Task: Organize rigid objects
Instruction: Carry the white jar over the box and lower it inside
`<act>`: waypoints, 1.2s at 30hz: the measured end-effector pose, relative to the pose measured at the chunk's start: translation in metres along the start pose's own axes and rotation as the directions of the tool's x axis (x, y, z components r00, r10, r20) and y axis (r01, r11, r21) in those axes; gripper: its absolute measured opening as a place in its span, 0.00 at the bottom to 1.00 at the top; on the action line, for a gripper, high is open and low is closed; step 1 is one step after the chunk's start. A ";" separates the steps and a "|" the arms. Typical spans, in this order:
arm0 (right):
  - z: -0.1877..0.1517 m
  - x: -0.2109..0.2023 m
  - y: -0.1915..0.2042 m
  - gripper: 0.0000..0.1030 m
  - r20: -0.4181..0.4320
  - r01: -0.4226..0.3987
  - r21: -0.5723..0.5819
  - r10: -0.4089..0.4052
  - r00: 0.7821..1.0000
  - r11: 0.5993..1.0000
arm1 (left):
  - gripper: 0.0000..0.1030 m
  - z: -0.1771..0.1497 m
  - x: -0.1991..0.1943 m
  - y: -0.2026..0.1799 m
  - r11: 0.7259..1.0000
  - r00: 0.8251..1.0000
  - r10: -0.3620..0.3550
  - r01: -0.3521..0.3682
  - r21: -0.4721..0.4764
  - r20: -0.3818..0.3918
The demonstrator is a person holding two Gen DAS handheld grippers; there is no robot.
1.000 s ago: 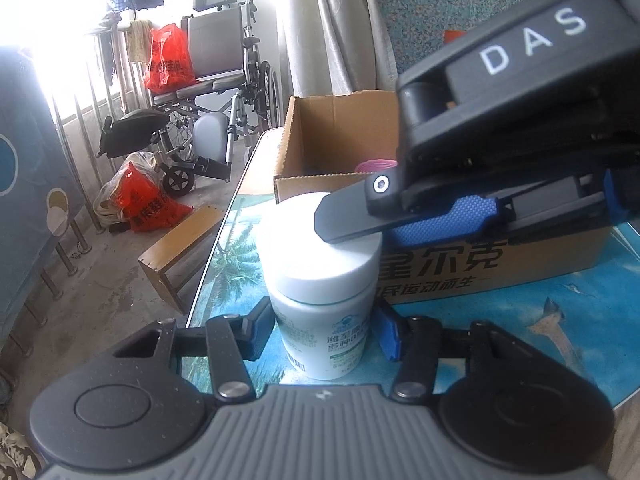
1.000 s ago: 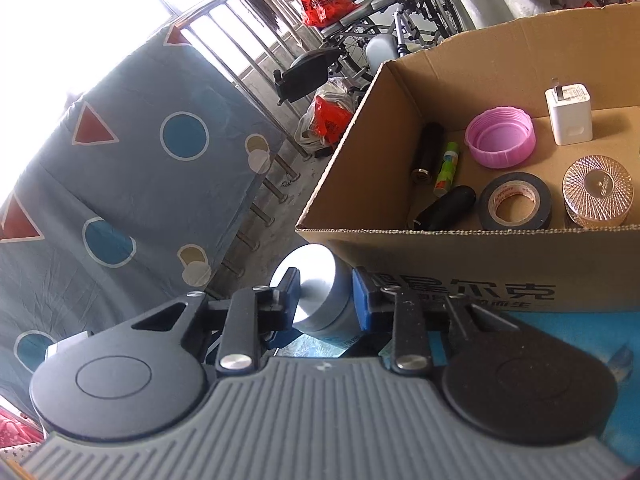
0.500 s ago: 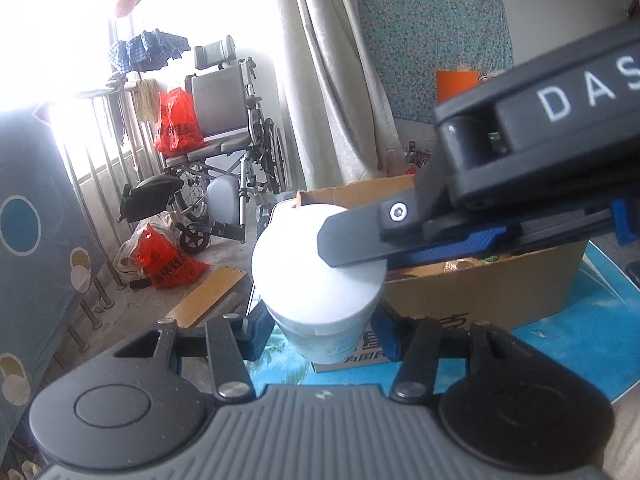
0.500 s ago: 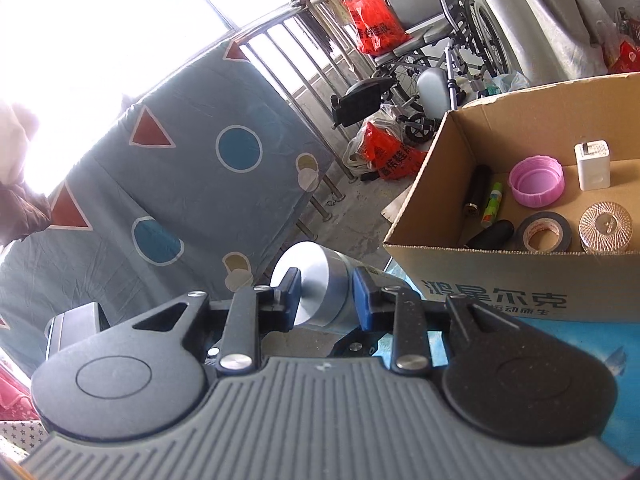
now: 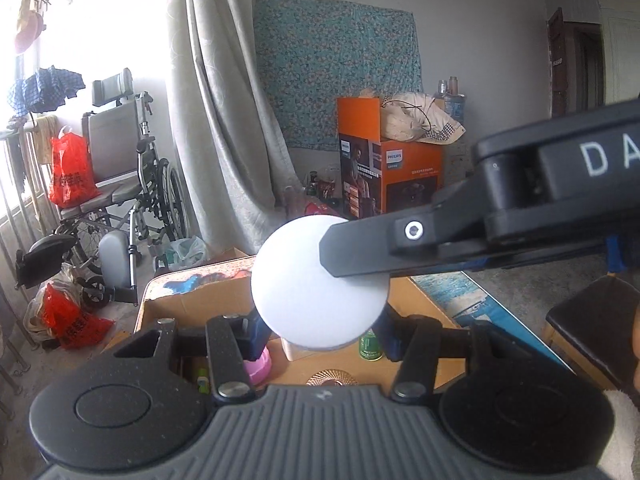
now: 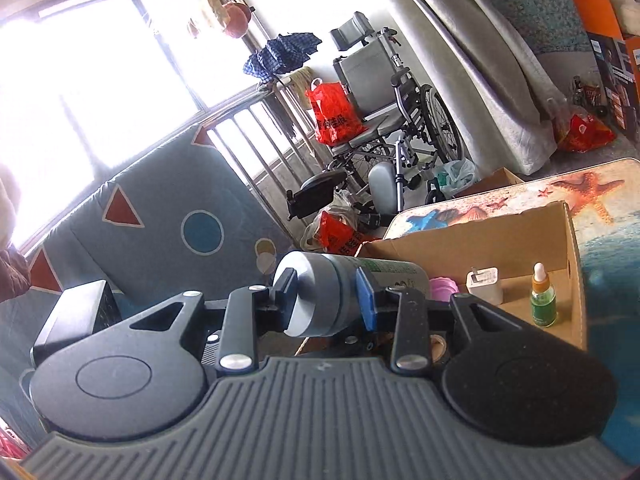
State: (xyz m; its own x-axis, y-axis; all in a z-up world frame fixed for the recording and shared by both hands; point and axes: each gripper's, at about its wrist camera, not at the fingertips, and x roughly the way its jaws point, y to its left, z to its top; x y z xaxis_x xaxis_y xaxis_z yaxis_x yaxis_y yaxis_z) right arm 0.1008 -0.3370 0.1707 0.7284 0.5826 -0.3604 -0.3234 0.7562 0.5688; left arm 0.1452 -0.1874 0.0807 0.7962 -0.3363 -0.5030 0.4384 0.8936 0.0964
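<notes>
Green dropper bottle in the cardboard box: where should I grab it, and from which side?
Come from above and pinch the green dropper bottle on its round body, below the white cap. It stands upright near the cardboard box wall, which likely blocks sideways approaches.

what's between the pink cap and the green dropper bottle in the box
A white USB charger plug stands between the pink cap and the green dropper bottle, in the right wrist view.

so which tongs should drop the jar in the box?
Left, probably. Left tongs grip the jar body above the box; right tongs sit around its cap, jaws opening.
</notes>
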 end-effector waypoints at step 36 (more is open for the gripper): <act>-0.017 0.060 -0.160 0.31 -0.205 0.247 0.140 -0.216 0.955 0.959 | 0.62 -0.032 0.126 -0.020 0.983 0.916 -0.177 0.147 -0.109 -0.360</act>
State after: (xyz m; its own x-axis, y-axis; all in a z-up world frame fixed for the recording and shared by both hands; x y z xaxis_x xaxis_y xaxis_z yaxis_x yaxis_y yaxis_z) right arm 0.1857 -0.4177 0.0456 0.6411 0.4542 -0.6187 -0.0461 0.8274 0.5597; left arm 0.2241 -0.2381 -0.0118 0.5017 -0.3593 -0.7869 0.5025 0.8615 -0.0730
